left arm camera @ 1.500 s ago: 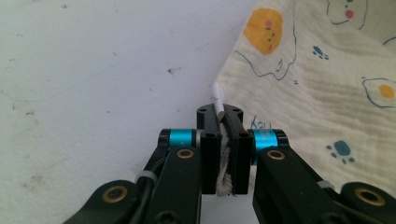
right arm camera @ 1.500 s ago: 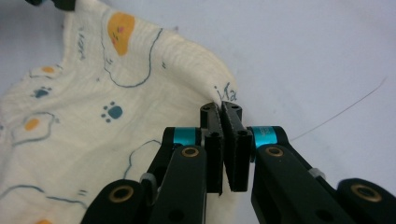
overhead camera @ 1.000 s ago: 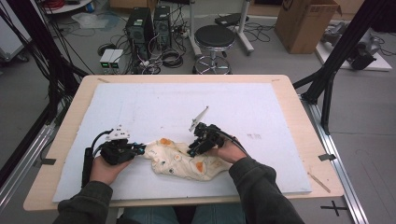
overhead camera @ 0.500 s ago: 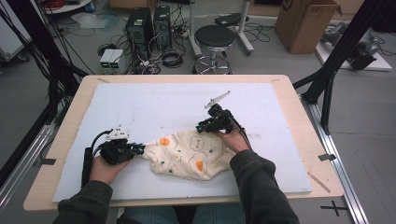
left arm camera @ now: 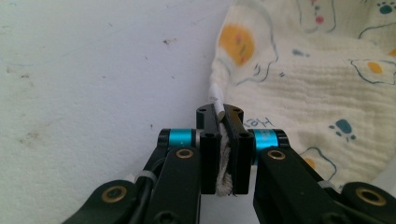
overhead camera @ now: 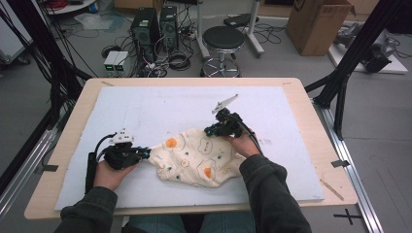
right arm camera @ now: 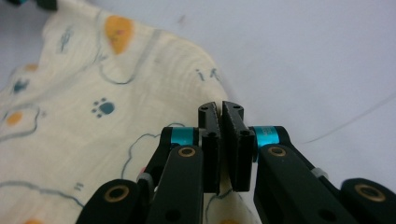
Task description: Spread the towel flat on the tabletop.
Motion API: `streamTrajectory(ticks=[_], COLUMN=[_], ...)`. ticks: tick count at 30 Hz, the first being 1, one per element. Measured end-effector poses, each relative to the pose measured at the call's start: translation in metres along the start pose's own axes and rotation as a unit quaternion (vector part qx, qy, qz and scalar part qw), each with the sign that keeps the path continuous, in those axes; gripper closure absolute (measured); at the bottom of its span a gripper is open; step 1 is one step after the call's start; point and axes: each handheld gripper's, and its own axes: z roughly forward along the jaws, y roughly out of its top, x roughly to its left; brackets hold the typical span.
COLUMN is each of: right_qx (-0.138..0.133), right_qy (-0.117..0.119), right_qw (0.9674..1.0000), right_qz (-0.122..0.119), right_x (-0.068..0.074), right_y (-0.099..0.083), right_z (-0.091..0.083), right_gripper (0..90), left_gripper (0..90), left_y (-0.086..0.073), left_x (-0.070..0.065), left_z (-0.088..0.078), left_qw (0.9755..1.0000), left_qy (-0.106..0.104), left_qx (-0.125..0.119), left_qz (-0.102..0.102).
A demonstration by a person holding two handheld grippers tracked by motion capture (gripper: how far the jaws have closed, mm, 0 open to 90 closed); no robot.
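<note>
Where the white mat (overhead camera: 160,104) covers the desk (overhead camera: 311,121), a cream cloth (overhead camera: 197,158) printed with fried eggs and paw marks is spread near the mat's front edge, about midway along it. The cloth's left corner is clamped between the jaws of the left gripper (overhead camera: 144,153); in the left gripper view the bunched hem and a white tag (left arm camera: 216,97) are seen squeezed between the closed jaws of that gripper (left arm camera: 221,112). The cloth's far right edge is pinched by the right gripper (overhead camera: 210,131), whose jaws are pressed together on a thin fold in the right gripper view (right arm camera: 220,108). Both grippers are held low over the mat, well apart, with the cloth lying wrinkled between them.
</note>
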Motion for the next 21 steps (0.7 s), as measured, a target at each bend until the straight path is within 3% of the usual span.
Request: streamTrajectory(ticks=[3, 5, 6, 9, 11, 13, 15, 17, 21], right_qx=[-0.018, -0.001, 0.022, 0.065, 0.108, 0.131, 0.121, 0.118, 0.066], right_qy=[-0.029, -0.027, -0.024, 0.011, 0.039, 0.07, 0.075, 0.099, 0.102], right_qw=[0.9988, 0.9979, 0.9966, 0.994, 0.99, 0.9859, 0.9866, 0.9866, 0.9923], right_qz=[-0.035, -0.059, -0.076, -0.087, -0.083, -0.077, -0.08, -0.055, -0.025], right_x=[0.008, 0.016, 0.024, 0.039, 0.044, 0.05, 0.054, 0.05, 0.039], right_y=[0.004, 0.003, 0.001, -0.01, -0.016, -0.02, -0.022, -0.023, -0.022], right_z=[-0.012, -0.009, -0.003, 0.011, 0.02, 0.023, 0.021, 0.018, 0.0], right_gripper=[85.3, 84.4, 83.5, 79.4, 71.7, 65.1, 59.7, 55.0, 54.7], left_gripper=[85.2, 85.2, 85.2, 85.2, 85.2, 85.2, 85.2, 85.2, 85.2], left_y=[0.001, 0.0, 0.0, -0.001, -0.002, -0.003, -0.003, -0.004, -0.005], left_x=[-0.001, -0.003, -0.005, -0.009, -0.01, -0.01, -0.009, -0.009, -0.008], left_z=[0.0, 0.0, -0.001, -0.003, -0.005, -0.006, -0.006, -0.006, -0.005], left_qw=[1.0, 1.0, 0.9999, 0.9999, 0.9998, 0.9999, 0.9999, 0.9999, 0.9999], left_qy=[-0.002, -0.006, -0.008, -0.011, -0.011, -0.011, -0.01, -0.01, -0.009], left_qx=[0.0, 0.006, 0.008, 0.007, 0.006, 0.003, 0.004, 0.005, 0.007], left_qz=[0.0, 0.005, 0.008, 0.01, 0.013, 0.008, 0.009, 0.009, 0.01])
